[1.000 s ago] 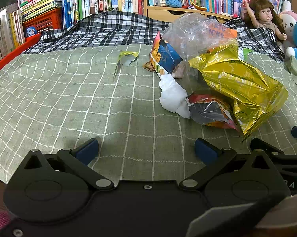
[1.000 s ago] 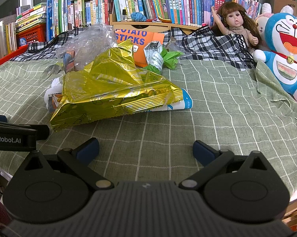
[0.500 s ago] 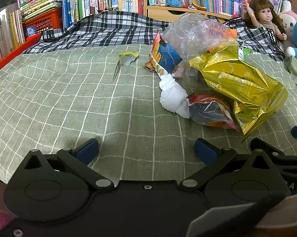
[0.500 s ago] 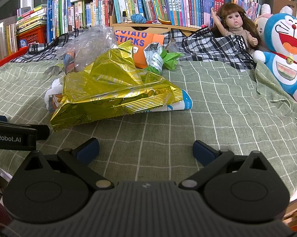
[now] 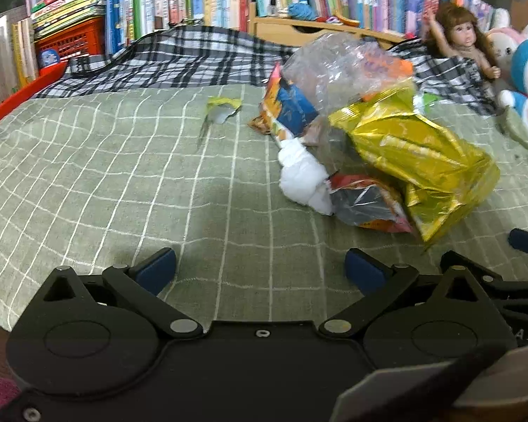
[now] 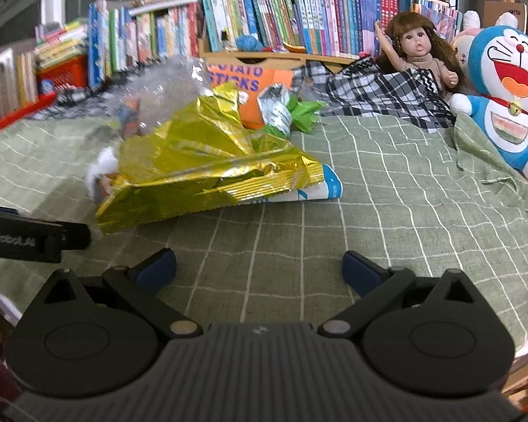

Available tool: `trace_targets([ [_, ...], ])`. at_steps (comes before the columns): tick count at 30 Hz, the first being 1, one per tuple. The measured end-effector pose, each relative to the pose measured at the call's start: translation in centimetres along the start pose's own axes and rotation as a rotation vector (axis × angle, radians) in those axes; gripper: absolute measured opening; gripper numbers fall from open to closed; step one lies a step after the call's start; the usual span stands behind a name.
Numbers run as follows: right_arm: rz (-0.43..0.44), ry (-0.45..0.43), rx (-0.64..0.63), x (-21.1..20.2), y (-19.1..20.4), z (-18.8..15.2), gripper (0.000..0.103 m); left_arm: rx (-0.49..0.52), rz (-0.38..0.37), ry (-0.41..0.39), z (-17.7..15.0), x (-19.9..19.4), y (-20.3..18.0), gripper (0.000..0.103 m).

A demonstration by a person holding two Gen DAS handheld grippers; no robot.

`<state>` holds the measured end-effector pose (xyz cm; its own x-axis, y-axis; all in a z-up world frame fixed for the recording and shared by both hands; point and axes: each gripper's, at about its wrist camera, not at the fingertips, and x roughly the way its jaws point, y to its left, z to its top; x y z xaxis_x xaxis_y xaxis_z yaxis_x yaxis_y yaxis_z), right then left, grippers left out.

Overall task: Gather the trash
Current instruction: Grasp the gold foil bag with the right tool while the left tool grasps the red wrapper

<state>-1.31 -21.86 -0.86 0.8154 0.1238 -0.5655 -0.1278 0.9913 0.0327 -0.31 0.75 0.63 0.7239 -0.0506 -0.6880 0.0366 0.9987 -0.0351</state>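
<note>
Trash pile (image 5: pixel 369 147) — both grippers empty

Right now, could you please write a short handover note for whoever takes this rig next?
Left tool: open, empty, low over the green checked cloth.
Right tool: open, empty.
Trash: gold foil bag piled with a clear plastic bag, white tissue and snack wrappers; a small torn wrapper lies apart.
Done: nothing picked up.
Left: collect everything.
</note>
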Motion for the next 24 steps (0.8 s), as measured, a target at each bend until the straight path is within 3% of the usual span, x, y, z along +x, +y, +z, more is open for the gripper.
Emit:
trace_targets([
  [7, 0.061, -0.16, 0.005, -3.0, -1.5, 1.1, 0.103, 0.064, -0.05, -0.139, 0.3, -2.3, -0.2, 0.101],
  [9, 0.079, -0.175, 0.013, -3.0, -1.9, 1.7, 0.103, 0.064, -0.091, -0.179, 0.3, -2.7, -0.3, 0.101],
  [12, 0.104, -0.161, 0.038, -2.3, -2.2, 2.6, 0.101, 0.054, -0.126, -0.173, 0.6, -2.7, -0.6, 0.1],
  [17, 0.168, -0.097, 0.154, 0.0, -2.9, 3.2, 0.098, 0.013, -0.183, -0.121, 1.0, -2.1, -0.3, 0.084],
  [19, 0.185, -0.074, 0.219, 1.1, -3.3, 3.4, 0.095, -0.001, -0.198, -0.103, 1.0, -1.9, -0.1, 0.072],
  [24, 0.216, -0.032, 0.335, 2.7, -3.7, 3.6, 0.054, -0.025, -0.24, -0.076, 1.2, -1.5, 0.0, 0.052],
])
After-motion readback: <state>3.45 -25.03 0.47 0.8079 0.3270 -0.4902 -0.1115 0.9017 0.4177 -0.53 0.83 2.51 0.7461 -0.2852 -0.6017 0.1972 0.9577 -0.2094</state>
